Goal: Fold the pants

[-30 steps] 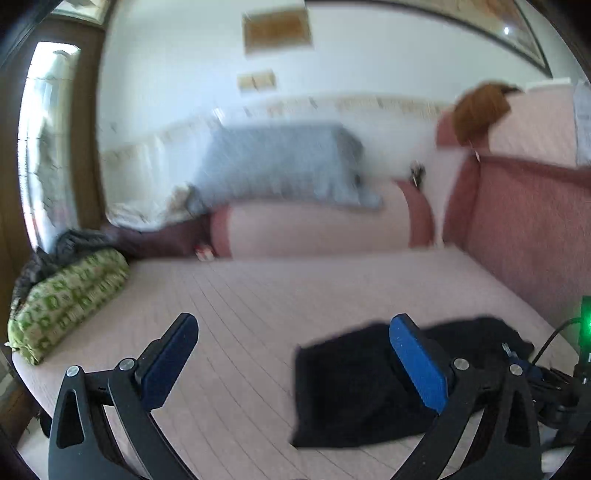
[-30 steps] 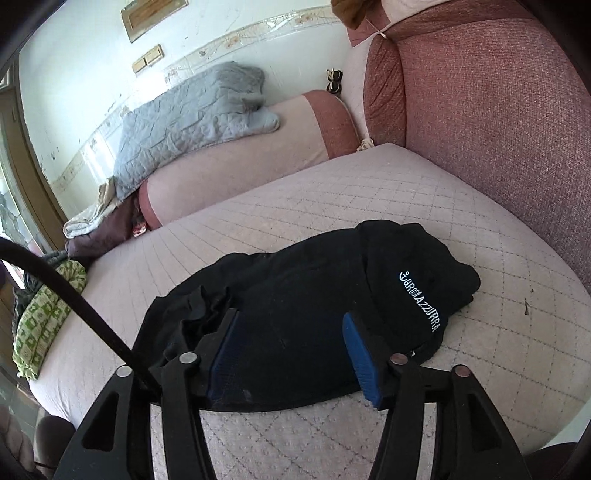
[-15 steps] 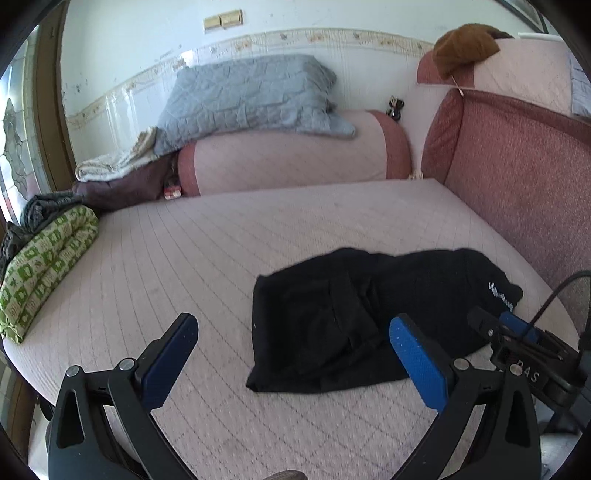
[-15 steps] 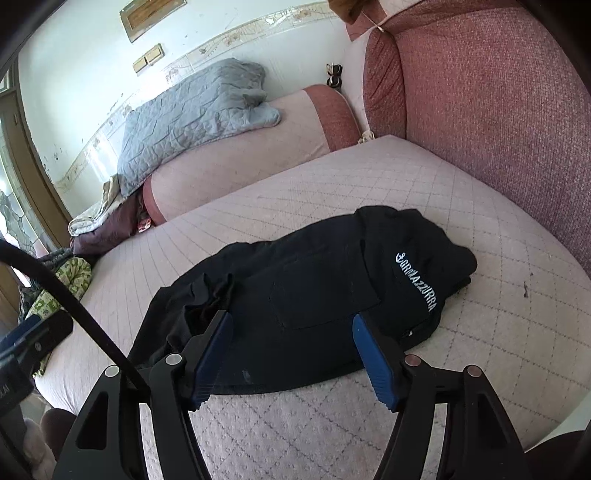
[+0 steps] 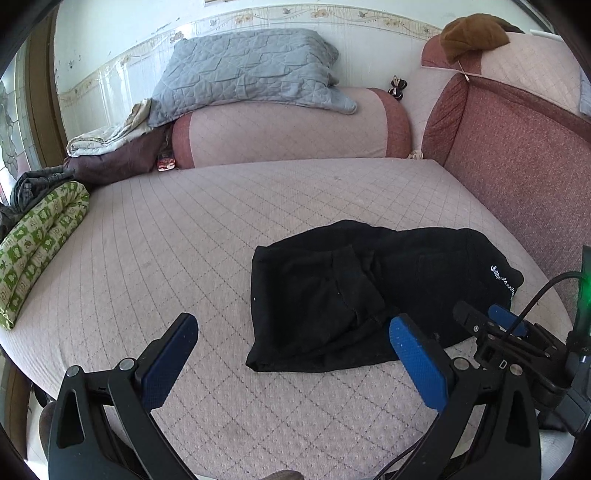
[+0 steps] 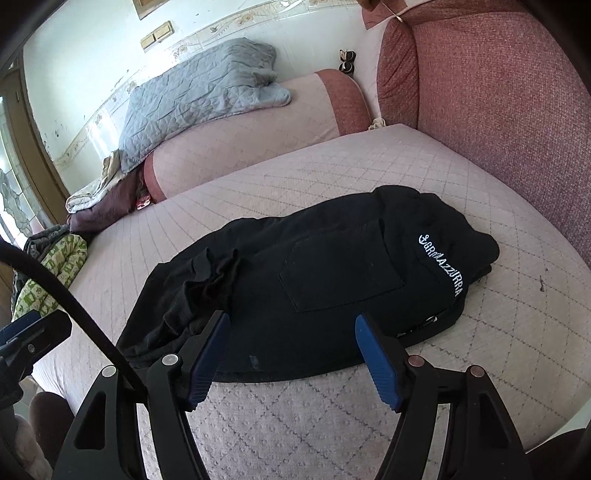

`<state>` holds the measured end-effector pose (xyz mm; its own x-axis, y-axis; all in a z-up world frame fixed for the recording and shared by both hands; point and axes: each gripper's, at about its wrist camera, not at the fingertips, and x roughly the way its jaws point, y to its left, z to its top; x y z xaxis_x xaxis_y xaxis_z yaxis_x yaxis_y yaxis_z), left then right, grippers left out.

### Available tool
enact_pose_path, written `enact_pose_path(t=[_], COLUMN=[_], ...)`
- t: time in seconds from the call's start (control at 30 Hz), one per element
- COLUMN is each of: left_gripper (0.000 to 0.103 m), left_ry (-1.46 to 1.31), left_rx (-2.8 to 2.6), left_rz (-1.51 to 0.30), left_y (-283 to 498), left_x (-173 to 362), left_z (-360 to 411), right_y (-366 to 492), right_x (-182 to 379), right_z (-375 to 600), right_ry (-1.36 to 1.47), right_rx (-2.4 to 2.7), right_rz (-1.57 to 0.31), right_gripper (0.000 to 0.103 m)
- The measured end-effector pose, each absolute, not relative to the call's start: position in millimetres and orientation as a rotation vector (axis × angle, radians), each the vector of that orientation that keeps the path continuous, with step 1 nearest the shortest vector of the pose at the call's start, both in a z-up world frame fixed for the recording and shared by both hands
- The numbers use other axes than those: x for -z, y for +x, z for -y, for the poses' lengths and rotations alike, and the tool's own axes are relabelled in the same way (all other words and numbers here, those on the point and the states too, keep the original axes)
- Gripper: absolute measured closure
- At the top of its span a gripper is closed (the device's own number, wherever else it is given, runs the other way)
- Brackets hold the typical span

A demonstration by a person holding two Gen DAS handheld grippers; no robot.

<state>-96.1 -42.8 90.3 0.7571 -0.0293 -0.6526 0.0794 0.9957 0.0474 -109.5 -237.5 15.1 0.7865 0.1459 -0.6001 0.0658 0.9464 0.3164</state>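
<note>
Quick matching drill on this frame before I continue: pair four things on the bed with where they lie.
Things:
1. black pants
2. grey quilted blanket
3. green patterned cushion
4. brown cloth

Places:
A. on top of the red backrest corner
B. at the bed's left edge
C. draped over the bolster
D. on the mattress, just ahead of both open grippers

Pairs: 1-D, 2-C, 3-B, 4-A

Black pants (image 5: 369, 291) lie crumpled on the pink mattress (image 5: 184, 236) beyond the open-jawed left gripper (image 5: 291, 332).
</note>
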Motion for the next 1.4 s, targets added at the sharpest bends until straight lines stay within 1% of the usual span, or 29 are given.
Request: enact_pose_path(t=[0.93, 1.07, 1.13, 1.17, 1.23, 1.27, 1.4], left_gripper=[0.0, 0.009, 0.017, 0.023, 0.029, 0.033, 0.035], left_ry=[0.066, 0.085, 0.084, 0.08, 0.075, 0.076, 0.168], left_rx=[0.071, 0.109, 0.143, 0.168, 0.235, 0.277, 0.435], left_rz=[-0.787, -0.807, -0.805, -0.806, -0.83, -0.856, -0.955], left_y=[-87.8, -79.9, -71.8, -66.2, -48.2, -35.9, 18.1], left_x=[-74.2, -77.2, -84.7, -88.5, -93.9, -94.9, -88.5], left_z=[39.8, 41.7, 47.0, 50.4, 63.1, 72.6, 134.4], right_y=[-102.2, -112.7, -123.1, -128.3, -139.5, -142.1, -147.3], right_x=[-5.2, -5.5, -3.9, -2.0, 3.7, 7.1, 23.6], right_z=[234.3, 244.4, 260.7, 269.5, 293.3, 302.9, 340.7], right_ry=[0.327, 0.294, 0.283, 0.285, 0.328, 0.359, 0.57], right_rx=[-0.039, 0.018, 0.09, 0.126, 0.192, 0.208, 0.225], right_rz=[-0.698, -0.64, -0.606, -0.595, -0.59, -0.596, -0.635], right_gripper=[0.025, 0.025, 0.025, 0.025, 0.025, 0.025, 0.025])
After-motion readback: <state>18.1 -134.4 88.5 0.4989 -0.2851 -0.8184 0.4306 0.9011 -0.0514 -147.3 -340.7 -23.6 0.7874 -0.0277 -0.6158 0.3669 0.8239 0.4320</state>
